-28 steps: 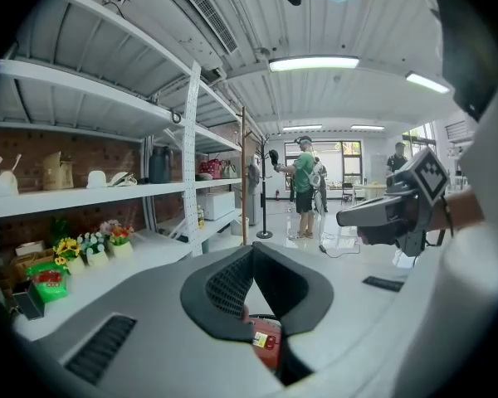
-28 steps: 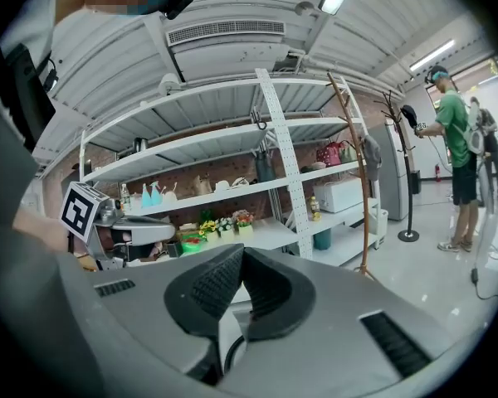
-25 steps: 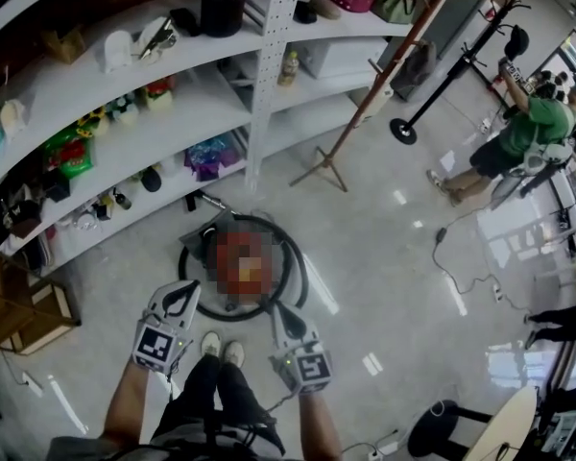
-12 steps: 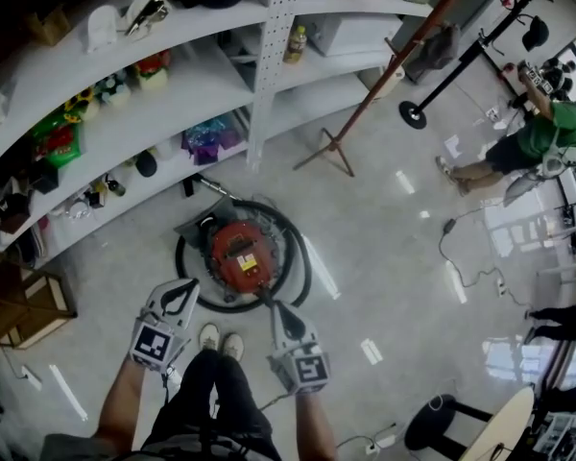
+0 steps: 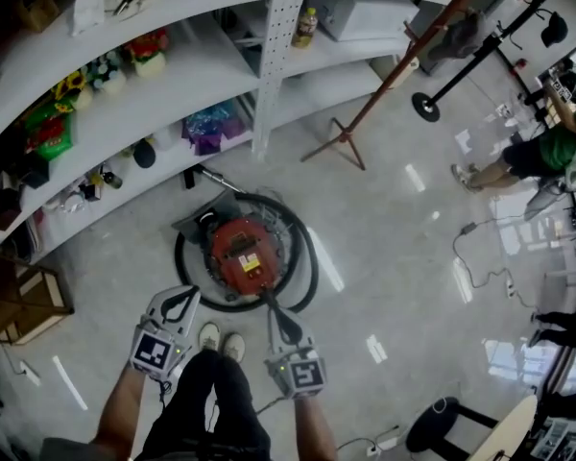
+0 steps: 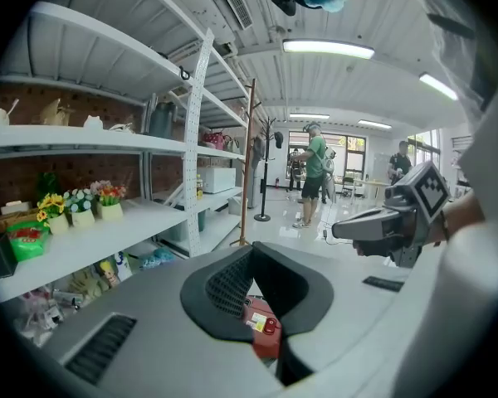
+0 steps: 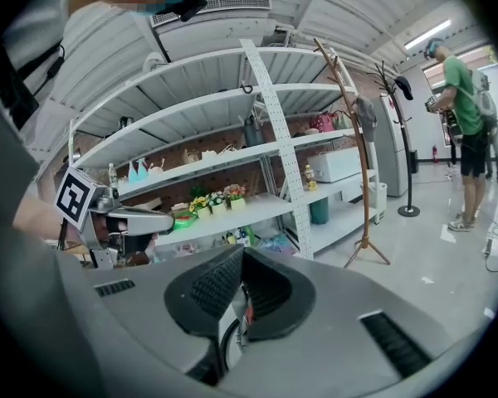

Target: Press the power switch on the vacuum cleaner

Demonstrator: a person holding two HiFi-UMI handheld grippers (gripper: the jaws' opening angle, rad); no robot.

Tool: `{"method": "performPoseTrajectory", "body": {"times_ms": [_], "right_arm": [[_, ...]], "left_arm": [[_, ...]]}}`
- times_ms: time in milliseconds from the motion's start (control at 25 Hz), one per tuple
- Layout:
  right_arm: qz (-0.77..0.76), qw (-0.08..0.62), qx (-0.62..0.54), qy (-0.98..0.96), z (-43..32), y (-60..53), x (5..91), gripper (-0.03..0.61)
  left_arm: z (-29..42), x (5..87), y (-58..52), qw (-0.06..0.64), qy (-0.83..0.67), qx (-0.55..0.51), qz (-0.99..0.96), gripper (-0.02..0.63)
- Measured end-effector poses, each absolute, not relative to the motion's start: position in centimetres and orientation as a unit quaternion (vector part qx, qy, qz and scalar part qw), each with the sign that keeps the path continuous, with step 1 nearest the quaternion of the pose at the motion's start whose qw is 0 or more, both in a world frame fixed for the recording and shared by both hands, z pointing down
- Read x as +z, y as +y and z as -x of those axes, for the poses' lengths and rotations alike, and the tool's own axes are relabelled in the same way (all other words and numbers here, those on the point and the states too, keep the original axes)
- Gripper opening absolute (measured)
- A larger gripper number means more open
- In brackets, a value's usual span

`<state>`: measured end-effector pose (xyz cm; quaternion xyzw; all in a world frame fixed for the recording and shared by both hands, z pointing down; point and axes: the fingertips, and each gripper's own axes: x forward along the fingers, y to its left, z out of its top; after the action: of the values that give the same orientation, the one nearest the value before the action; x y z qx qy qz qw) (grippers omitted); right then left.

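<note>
A round red canister vacuum cleaner (image 5: 240, 255) is sitting on the pale glossy floor (image 5: 384, 248), ringed by its coiled black hose (image 5: 305, 267) and lying just in front of the long white shelving unit (image 5: 202, 84) that is carrying potted flowers and small packets. The person is standing right behind it, white shoes (image 5: 221, 339) pointing at the hose. The left hand-held gripper (image 5: 184, 294) is hovering over the near left part of the hose, its jaws meeting at the tips with nothing between them; through the loop behind its tips its own view is showing the red body below. The right hand-held gripper (image 5: 267, 301) is pointing down at the near edge of the red body, its jaws likewise pressed together and gripping nothing; whether its tip is touching the vacuum cleaner cannot be told. A slanted brown wooden coat stand (image 5: 350, 133) is standing further back, and a person in a green shirt (image 5: 542, 157) is standing well apart at the right.
</note>
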<state>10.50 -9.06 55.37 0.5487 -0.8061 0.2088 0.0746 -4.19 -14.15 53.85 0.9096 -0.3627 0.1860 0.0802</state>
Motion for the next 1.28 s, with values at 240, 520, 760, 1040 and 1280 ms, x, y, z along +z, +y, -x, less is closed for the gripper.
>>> {"method": "performPoseTrajectory", "body": {"times_ms": [240,520,760,1040,1280], "right_arm": [[-0.544,0.079,0.216,-0.807,-10.2,-9.5,59.2,0.009],[-0.546,0.082,0.222,-0.803,-10.2,-10.5,63.4,0.009],[-0.548,0.084,0.224,-0.802,-10.1,-11.2,66.6,0.009],[-0.548,0.086,0.231,-0.799,-9.8,-11.8,70.1,0.009],[-0.545,0.088,0.237,-0.799,-9.6,-12.7,73.3,0.009]], "left_arm": [[4.4,57.6,-14.0,0.093,-0.362,0.196,-0.907,0.008],[5.1,61.3,-14.2,0.097,-0.364,0.2,-0.904,0.009],[5.7,64.3,-14.4,0.106,-0.367,0.203,-0.901,0.009],[6.0,67.5,-14.9,0.114,-0.363,0.207,-0.901,0.009],[5.9,70.5,-15.0,0.122,-0.36,0.211,-0.9,0.009]]}}
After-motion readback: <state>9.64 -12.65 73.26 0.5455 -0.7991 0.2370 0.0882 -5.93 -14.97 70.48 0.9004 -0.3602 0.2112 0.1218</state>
